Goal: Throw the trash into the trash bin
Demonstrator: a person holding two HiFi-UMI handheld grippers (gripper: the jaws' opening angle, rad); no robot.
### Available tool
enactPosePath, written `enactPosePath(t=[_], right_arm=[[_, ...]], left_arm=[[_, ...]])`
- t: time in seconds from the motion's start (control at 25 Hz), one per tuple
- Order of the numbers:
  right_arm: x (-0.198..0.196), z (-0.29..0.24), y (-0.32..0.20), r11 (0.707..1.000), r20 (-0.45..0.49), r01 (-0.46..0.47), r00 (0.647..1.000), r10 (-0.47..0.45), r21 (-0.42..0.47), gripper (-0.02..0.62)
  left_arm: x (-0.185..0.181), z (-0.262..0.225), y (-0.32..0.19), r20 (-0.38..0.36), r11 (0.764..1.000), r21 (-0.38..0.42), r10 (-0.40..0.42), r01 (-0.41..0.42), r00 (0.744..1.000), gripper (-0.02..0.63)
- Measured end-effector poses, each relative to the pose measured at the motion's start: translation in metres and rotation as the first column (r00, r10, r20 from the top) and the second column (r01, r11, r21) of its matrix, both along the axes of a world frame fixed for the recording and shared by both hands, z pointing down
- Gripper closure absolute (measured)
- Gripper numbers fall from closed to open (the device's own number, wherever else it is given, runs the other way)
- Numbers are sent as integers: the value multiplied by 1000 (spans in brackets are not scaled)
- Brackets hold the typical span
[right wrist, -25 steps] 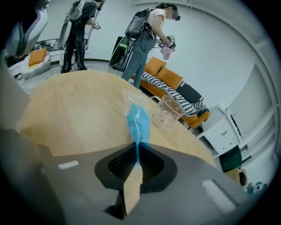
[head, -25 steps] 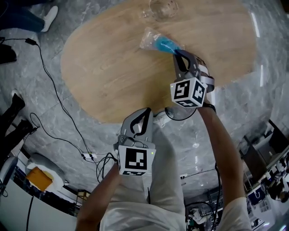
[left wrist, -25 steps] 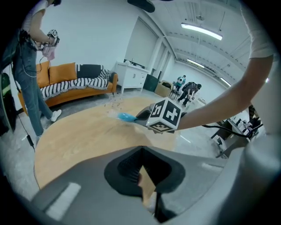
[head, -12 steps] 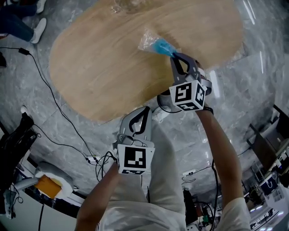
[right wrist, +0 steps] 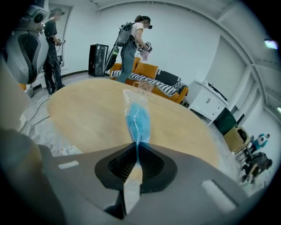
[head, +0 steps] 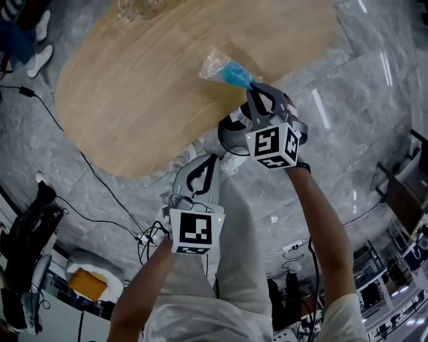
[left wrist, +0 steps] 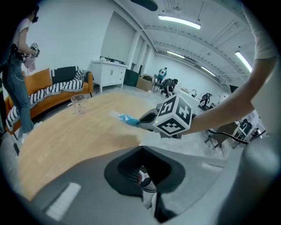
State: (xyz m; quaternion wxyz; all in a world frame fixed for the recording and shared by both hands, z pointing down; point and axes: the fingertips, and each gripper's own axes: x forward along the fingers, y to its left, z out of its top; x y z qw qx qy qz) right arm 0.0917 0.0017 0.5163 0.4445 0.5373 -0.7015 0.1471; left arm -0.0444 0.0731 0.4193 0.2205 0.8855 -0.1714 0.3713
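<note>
The trash is a clear plastic bag with blue stuff inside. My right gripper is shut on its near end and holds it just above the near edge of the oval wooden table. In the right gripper view the bag sticks straight out from the shut right gripper. My left gripper hangs lower, over the floor off the table's edge, its jaws together with nothing between them. From the left gripper view the bag shows ahead. No trash bin is in view.
A clear glass cup stands at the table's far end. Cables and a power strip lie on the marble floor at the left. An orange sofa and standing people are beyond the table.
Both grippers have drawn back from the table's middle toward its near edge, and the right one has rolled. The bag has stayed in the right gripper; the left has stayed shut.
</note>
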Motion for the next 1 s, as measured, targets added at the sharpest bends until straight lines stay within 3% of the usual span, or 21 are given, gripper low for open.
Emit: enactPosePath(t=[0.6, 0.8, 1.0], right_arm=[[42, 29, 117, 981, 61, -183, 981, 186, -56, 555], [36, 53, 158, 976, 73, -193, 977, 200, -96, 554], [25, 83, 192, 978, 79, -147, 984, 159, -146, 554]], left_arm=[[43, 12, 74, 16, 994, -7, 113, -113, 994, 606], [49, 22, 98, 22, 992, -18, 127, -127, 992, 606], [51, 35, 116, 18, 994, -20, 106, -106, 994, 606]])
